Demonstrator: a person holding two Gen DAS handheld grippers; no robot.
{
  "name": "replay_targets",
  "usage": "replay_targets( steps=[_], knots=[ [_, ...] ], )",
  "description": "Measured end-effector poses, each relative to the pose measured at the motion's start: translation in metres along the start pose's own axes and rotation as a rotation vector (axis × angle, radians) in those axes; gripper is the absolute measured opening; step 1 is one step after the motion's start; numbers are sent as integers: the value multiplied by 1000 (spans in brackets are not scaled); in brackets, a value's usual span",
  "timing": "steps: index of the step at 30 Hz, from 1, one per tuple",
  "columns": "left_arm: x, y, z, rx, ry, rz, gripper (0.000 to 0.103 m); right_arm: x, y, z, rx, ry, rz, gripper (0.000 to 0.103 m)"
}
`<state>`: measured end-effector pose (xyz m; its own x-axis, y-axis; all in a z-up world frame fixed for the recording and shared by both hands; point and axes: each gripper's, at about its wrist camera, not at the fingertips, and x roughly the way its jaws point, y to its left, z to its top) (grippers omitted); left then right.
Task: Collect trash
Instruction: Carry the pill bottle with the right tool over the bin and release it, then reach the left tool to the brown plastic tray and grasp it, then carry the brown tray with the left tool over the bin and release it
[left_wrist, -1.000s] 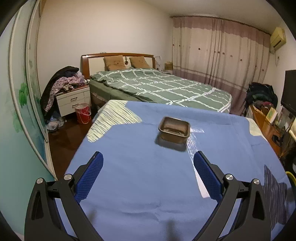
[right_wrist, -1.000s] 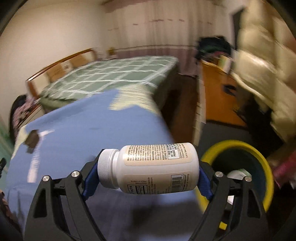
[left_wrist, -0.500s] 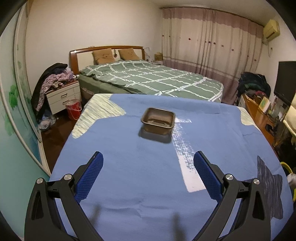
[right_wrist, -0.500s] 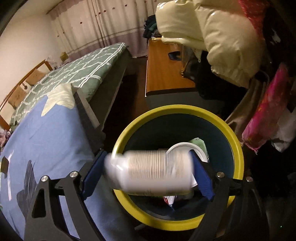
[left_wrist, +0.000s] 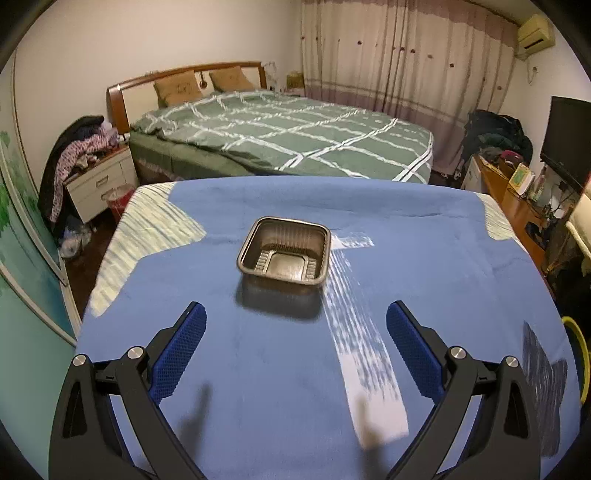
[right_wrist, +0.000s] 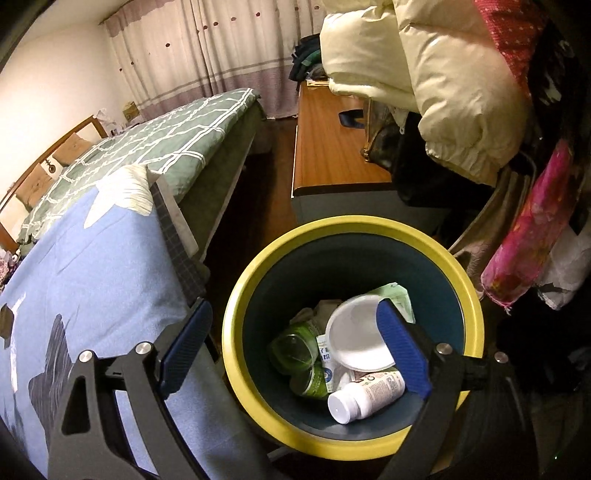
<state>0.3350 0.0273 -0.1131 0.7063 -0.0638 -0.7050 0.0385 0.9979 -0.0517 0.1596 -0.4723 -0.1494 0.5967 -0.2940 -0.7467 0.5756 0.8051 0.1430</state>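
A brown plastic tray (left_wrist: 284, 251) sits upright and empty on the blue cloth (left_wrist: 258, 369) in the left wrist view. My left gripper (left_wrist: 295, 334) is open and empty, hovering just short of the tray. In the right wrist view my right gripper (right_wrist: 293, 334) is open and empty above a yellow-rimmed bin (right_wrist: 255, 266). The white pill bottle (right_wrist: 365, 397) lies in the bin among a white bowl (right_wrist: 356, 338), green bottles (right_wrist: 295, 349) and paper.
The bin's rim (left_wrist: 580, 354) shows at the cloth's right edge. A bed (left_wrist: 288, 136) stands beyond the table, a nightstand (left_wrist: 99, 182) at left. A wooden desk (right_wrist: 332, 147), a cream jacket (right_wrist: 424, 74) and hanging clothes (right_wrist: 524, 229) crowd the bin's far side.
My right gripper swung from the table to over the bin, opened and let the pill bottle drop in. My left gripper moved closer to the brown tray.
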Motion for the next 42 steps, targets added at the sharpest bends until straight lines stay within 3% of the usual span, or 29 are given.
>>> replay_targets(
  steps=[16,23,31,36,42],
  knots=[
    [98,8,50,-17,144,18,96,6,0,1,2,27,15,86],
    [115,9,59,0,163,24,71,7,1,0,-1,27,17,86],
    [79,-7,57,16,117,-15,69,-1,3,-2,-31,-11,39,86],
    [31,-58,44,95,74,-76,69,-23,7,-6,-109,-35,64,86],
    [-9,-137,23,171,76,-211,69,-58,-6,-11,-147,-73,102,86]
  ],
)
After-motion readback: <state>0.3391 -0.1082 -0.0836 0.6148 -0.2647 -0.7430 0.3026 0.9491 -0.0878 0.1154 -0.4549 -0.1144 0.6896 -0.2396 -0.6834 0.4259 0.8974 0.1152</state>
